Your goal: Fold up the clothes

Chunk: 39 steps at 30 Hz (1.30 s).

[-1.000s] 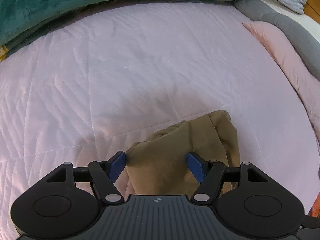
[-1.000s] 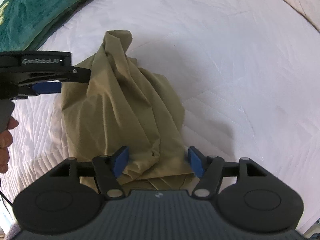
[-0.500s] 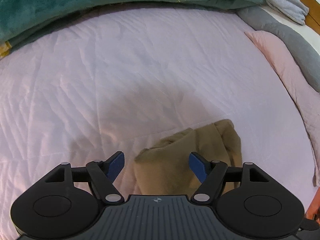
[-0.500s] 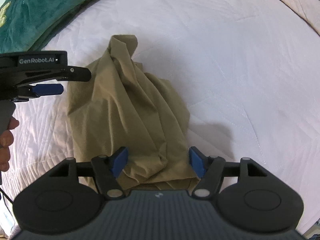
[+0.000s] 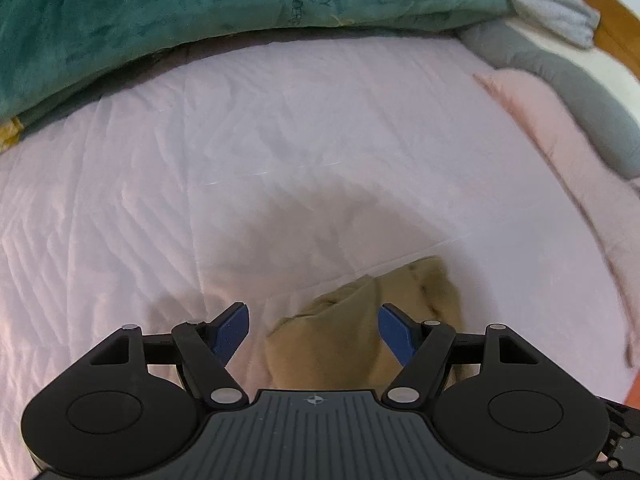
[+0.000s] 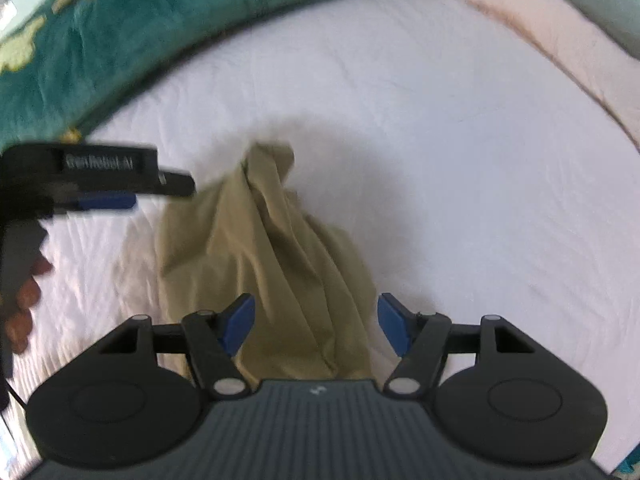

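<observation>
On the quilted bed point(image 6: 460, 128), right below both of your tools, the olive-tan garment point(image 6: 264, 264) is lying in a crumpled heap, one narrow end bunched into a twisted peak that is pointing toward the green blanket point(image 6: 132, 24). It is looking like thin, soft cloth: light, floppy, with no stiffness of its own, so any part you lift is likely to sag and drag the rest along, and it may slide easily over the smooth bedcover. You are probably best off taking hold at an edge or a corner, not in the thick middle of the folds, one tool at each side, so the cloth can be drawn out flat. A hem or seam would give a firmer bite, but the creases are hiding where those are.

Your left gripper point(image 5: 313, 330) is hovering with its fingers spread wide and nothing pinched; the cloth is lying beneath the gap, nearer its right-hand pad. Your right gripper point(image 6: 316, 326) is likewise standing open over the near end of the heap, its pads clear of the fabric.

Compared with a second ago, both tools are riding higher: the garment is looking smaller and lower in each view, and in the left wrist view more bare bedcover is showing beside it. The heap itself is keeping much the same shape.
</observation>
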Tool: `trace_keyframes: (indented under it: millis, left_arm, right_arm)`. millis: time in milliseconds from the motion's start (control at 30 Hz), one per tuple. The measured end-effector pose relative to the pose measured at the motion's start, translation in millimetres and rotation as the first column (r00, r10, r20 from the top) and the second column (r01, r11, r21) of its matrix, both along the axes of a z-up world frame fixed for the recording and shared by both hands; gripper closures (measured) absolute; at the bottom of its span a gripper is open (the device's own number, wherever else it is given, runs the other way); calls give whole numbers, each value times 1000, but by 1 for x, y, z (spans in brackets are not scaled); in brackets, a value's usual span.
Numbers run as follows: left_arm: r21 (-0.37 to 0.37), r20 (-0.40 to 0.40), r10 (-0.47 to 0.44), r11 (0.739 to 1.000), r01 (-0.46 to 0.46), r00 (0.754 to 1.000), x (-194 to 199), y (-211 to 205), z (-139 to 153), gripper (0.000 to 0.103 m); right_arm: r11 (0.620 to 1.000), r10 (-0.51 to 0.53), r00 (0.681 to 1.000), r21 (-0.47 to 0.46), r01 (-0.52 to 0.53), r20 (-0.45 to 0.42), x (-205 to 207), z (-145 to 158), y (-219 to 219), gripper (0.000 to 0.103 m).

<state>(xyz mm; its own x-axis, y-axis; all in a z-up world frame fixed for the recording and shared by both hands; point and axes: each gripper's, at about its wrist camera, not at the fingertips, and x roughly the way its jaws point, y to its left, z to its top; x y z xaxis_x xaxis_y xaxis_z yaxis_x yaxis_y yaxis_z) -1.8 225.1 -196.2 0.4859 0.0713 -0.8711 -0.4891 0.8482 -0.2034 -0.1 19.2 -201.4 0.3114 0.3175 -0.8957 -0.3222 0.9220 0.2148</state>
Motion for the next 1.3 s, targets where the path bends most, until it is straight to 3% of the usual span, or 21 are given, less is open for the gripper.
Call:
trace_keyframes:
  millis: [233,467,567,733,867,967,1067,1133,1167,1300]
  left_arm:
    - [28,-54,-17,999,19,998,8,2,-17,30]
    - [-5,-65,-3,1000,3,998,13,8,-26,25]
    - [-20,-70,-1,1000,-1,998,15,10,-32,16]
    - [-148,-70,42,988,-52,997,16,21,-53,9]
    - [-76,-61,20,997,-25,998,19,10,-62,0]
    - [-87,-43,24,996,-28,999,19,8,-66,0]
    - [-106,-23,18,994,-20,1000,17,9,-67,7]
    - [-117,11,-7,993,8,1000,16,5,-61,35]
    - [-119,24,-16,993,18,1000,15,2,-58,41]
    - [-115,42,-2,993,7,999,14,-2,-55,46]
  right_arm:
    - [999,-30,990,13,32,-138,0,-30,-10,35]
    - [1000,-20,991,7,21,-129,3,-32,-5,34]
    - [1000,-13,991,0,13,-136,5,-36,-4,32]
    - [998,-47,983,26,53,-179,13,-48,-13,20]
    - [999,-38,984,19,42,-174,14,-49,-9,18]
    - [1000,-20,987,12,22,-159,12,-52,-5,17]
    - [1000,-6,988,23,10,-152,12,-51,-5,23]
    - [999,15,989,54,-7,-150,11,-47,-6,48]
    - [998,29,989,67,-19,-145,10,-44,-5,55]
    - [998,56,993,38,-53,-104,3,-39,2,63]
